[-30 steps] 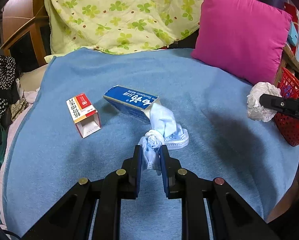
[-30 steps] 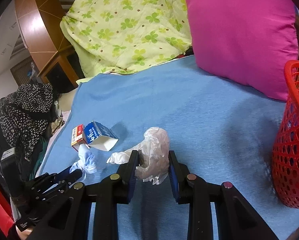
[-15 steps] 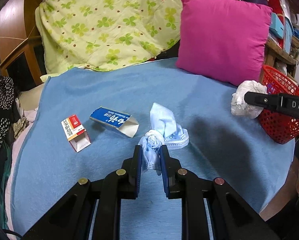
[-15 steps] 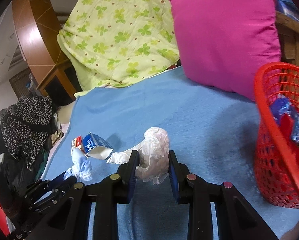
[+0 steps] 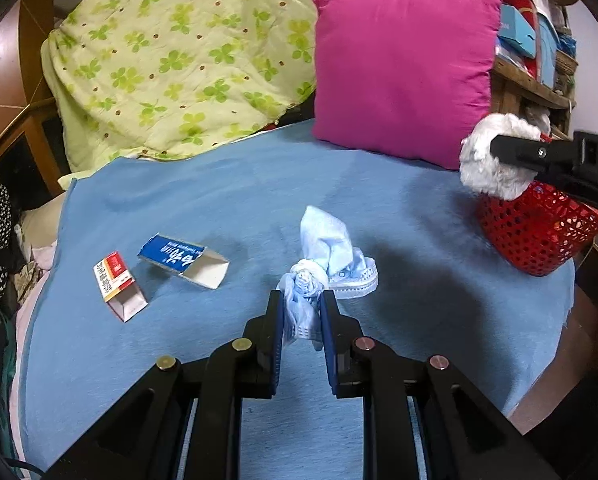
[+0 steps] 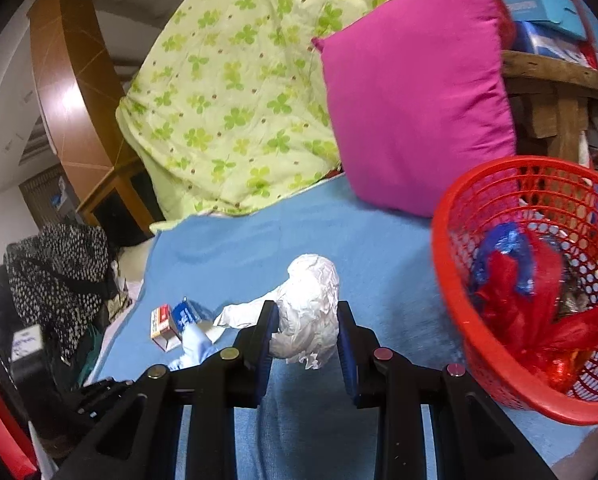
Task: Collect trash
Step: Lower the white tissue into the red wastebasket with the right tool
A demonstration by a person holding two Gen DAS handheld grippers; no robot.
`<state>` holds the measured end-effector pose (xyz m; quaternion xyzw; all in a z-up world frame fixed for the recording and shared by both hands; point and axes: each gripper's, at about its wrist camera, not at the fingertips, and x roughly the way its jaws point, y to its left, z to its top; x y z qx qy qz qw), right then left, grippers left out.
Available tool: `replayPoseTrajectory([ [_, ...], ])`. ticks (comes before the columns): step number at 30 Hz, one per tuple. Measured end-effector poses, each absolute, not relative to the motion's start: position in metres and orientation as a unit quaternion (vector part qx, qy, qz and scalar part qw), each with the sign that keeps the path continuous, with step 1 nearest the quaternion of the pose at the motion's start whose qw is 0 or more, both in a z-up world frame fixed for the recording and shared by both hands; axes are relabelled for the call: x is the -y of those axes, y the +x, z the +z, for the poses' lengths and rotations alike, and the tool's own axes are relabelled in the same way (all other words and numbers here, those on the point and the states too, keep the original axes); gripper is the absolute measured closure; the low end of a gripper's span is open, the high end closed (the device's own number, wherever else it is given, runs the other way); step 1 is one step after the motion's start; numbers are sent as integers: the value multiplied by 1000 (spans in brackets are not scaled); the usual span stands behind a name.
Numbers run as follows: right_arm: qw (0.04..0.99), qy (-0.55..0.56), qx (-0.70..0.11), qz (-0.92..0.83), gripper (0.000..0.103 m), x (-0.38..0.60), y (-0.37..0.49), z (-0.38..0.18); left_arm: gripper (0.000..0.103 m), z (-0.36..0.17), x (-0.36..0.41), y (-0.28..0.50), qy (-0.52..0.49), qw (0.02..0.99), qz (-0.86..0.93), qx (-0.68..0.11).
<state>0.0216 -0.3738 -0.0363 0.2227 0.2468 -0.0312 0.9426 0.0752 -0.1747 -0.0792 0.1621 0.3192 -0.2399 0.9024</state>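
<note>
My left gripper [image 5: 302, 300] is shut on a crumpled light-blue face mask [image 5: 325, 240], held above the blue blanket [image 5: 219, 200]. My right gripper [image 6: 307, 314] is shut on a wad of white crumpled paper [image 6: 313, 300]. It hangs just left of the red mesh basket [image 6: 447, 272], which holds red and blue wrappers. In the left wrist view the same white wad [image 5: 487, 176] hangs at the basket's [image 5: 539, 236] rim. An open blue box [image 5: 183, 260] and a red-and-white box [image 5: 117, 284] lie on the blanket to the left.
A magenta pillow [image 5: 403, 76] and a green clover quilt [image 5: 187, 60] fill the back of the bed. A wooden shelf with boxes [image 6: 547, 68] stands behind the basket. Dark spotted clothes [image 6: 59, 272] are piled off the bed's left edge.
Both grippers have risen and moved right towards the red basket, each keeping its load. The basket now looms large in the right wrist view, and the two boxes have fallen behind to the left.
</note>
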Motion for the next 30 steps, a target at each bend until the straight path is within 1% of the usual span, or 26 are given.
replayPoseTrajectory([
  [8, 956, 233, -172, -47, 71, 391, -13, -15, 84, -72, 197, 60, 185, 900, -254, -302],
  [15, 953, 252, -155, -71, 71, 417, -26, -14, 84, -54, 216, 54, 180, 900, -268, -292],
  [20, 949, 267, -135, -104, 71, 450, -55, -1, 84, -33, 239, 52, 174, 892, -300, -291],
  [24, 945, 266, -139, -129, 70, 480, -75, 14, 84, -9, 272, 49, 172, 879, -342, -283],
  [30, 936, 268, -174, -151, 70, 522, -92, 18, 84, 15, 331, 41, 161, 851, -410, -285],
])
